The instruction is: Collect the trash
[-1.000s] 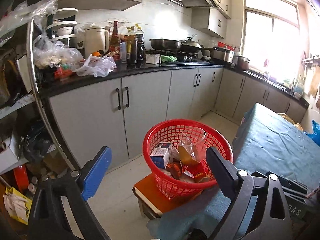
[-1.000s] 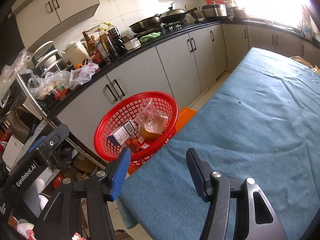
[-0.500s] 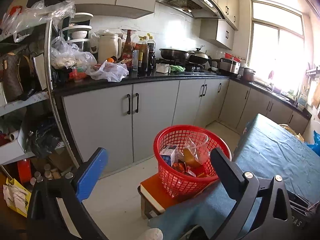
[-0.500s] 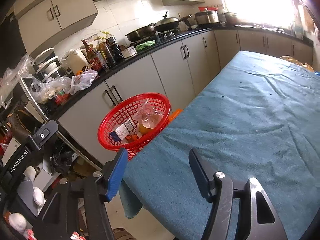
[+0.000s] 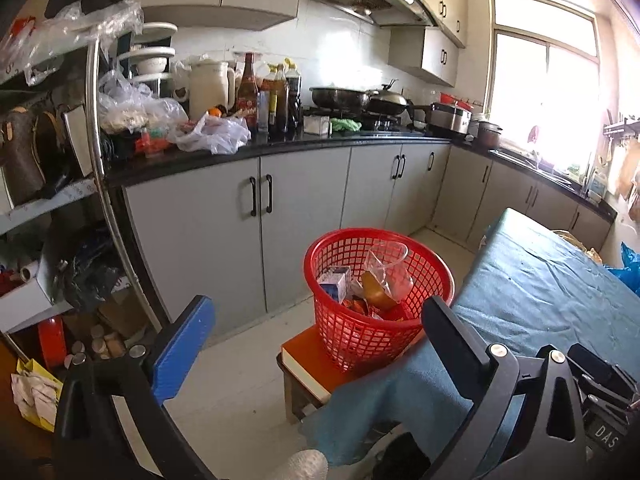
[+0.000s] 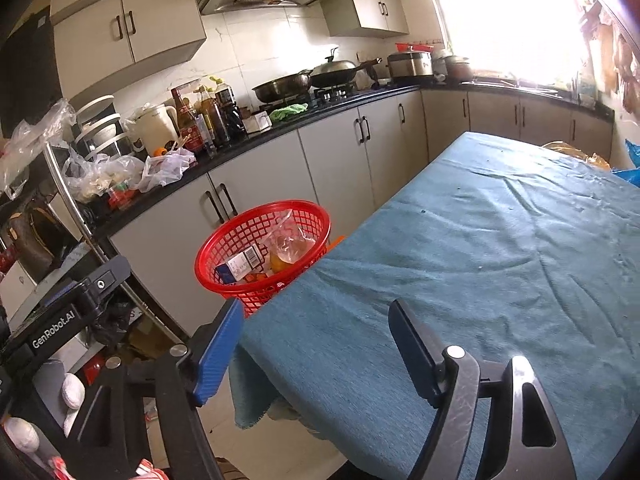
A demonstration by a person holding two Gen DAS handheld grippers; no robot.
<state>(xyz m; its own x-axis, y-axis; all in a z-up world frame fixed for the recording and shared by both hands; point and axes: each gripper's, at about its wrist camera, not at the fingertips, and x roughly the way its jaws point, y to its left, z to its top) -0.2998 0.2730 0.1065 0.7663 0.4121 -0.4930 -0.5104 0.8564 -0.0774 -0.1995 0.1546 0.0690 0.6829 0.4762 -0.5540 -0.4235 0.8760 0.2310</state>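
1. Beside the blue-clothed table [image 6: 480,260], the red basket [image 5: 360,336] sits on an orange stool [image 5: 308,360], trash inside.
2. Left gripper [image 5: 316,340]: fully spread, empty. Right gripper [image 6: 316,344]: jaws just widened, nothing between.
3. Contents judged light, crinkly, soft; the carton [image 5: 335,284] is stiffest. Grip the basket's rim.

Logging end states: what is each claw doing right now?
Left claw: open, empty.
Right claw: open, empty, jaws have just been opening.

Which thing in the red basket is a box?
The white and blue carton, lying at the left inside the red basket; the clear plastic bag beside it is soft and crinkled.
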